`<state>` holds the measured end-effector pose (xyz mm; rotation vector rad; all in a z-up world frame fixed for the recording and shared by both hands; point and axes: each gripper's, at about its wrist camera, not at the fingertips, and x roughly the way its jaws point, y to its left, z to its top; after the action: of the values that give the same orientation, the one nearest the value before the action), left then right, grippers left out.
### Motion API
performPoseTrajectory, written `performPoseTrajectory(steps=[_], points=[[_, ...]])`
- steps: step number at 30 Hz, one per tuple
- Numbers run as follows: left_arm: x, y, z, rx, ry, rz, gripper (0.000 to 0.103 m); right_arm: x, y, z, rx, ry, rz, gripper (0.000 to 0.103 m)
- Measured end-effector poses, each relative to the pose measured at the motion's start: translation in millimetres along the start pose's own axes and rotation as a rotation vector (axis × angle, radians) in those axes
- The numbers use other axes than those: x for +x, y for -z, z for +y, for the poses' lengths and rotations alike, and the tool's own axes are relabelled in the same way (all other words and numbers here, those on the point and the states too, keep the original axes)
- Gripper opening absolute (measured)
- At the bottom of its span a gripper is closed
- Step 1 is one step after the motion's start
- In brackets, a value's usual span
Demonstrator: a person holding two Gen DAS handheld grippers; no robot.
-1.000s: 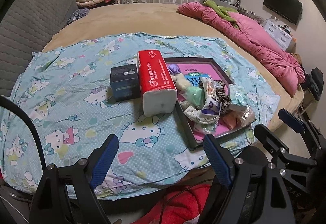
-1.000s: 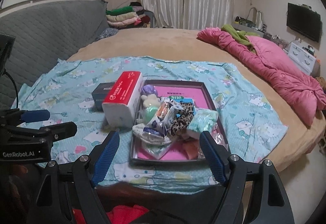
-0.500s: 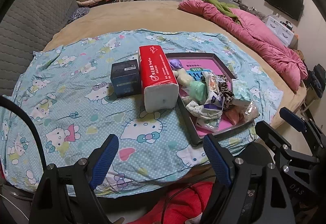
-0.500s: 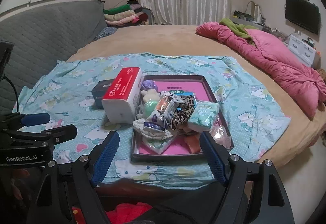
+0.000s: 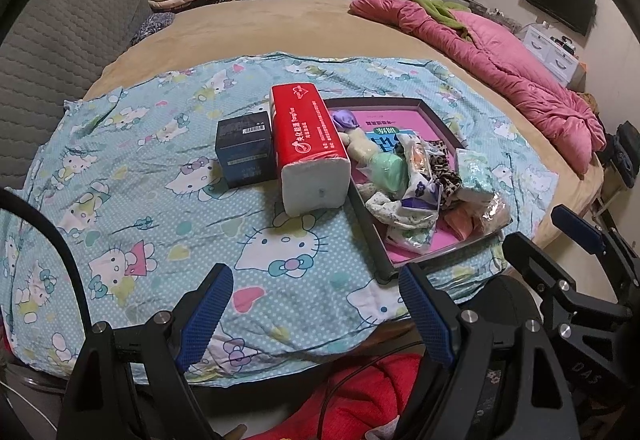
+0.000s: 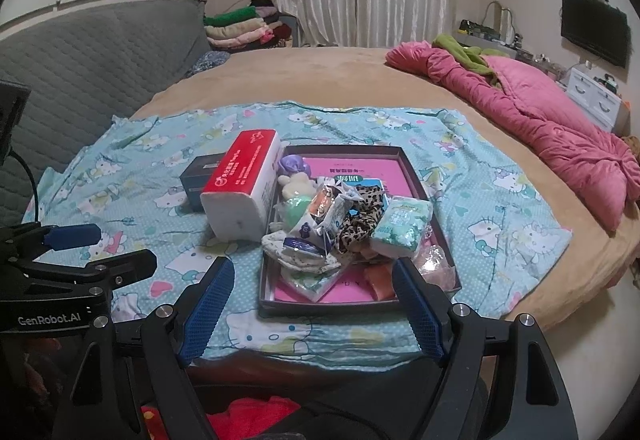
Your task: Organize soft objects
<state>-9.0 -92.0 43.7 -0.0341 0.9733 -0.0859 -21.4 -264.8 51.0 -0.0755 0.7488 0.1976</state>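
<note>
Soft objects (image 6: 340,216) lie heaped in a dark shallow tray (image 6: 340,307) on the cartoon-print sheet (image 5: 120,168) spread over the round bed (image 6: 320,76). Nearest the tray's front edge, both grippers hover short of it: the left gripper (image 5: 316,314) and the right gripper (image 6: 314,304) stand wide apart with nothing between their blue pads. In the pile, a leopard-print piece (image 6: 356,216), a mint-patterned packet (image 6: 402,226) and a pale green item (image 6: 296,206) can be told apart, but the crumpled wrappers overlap and the things beneath are hidden. Against the tray's left wall stands a red tissue pack (image 5: 310,144), and beyond that a dark box (image 5: 244,148); the right wrist view shows only a corner of the box behind the pack. Far past the tray, a pink quilt (image 6: 540,116) lies along the bed's right side, and folded clothes (image 6: 240,26) sit stacked by the curtains.
</note>
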Motion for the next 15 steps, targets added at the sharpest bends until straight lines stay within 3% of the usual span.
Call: performPoseTrajectory(steps=[15], points=[[1.7, -0.1, 0.9, -0.002, -0.003, 0.007, 0.084, 0.9, 0.6, 0.0, 0.003, -0.001, 0.002, 0.082]])
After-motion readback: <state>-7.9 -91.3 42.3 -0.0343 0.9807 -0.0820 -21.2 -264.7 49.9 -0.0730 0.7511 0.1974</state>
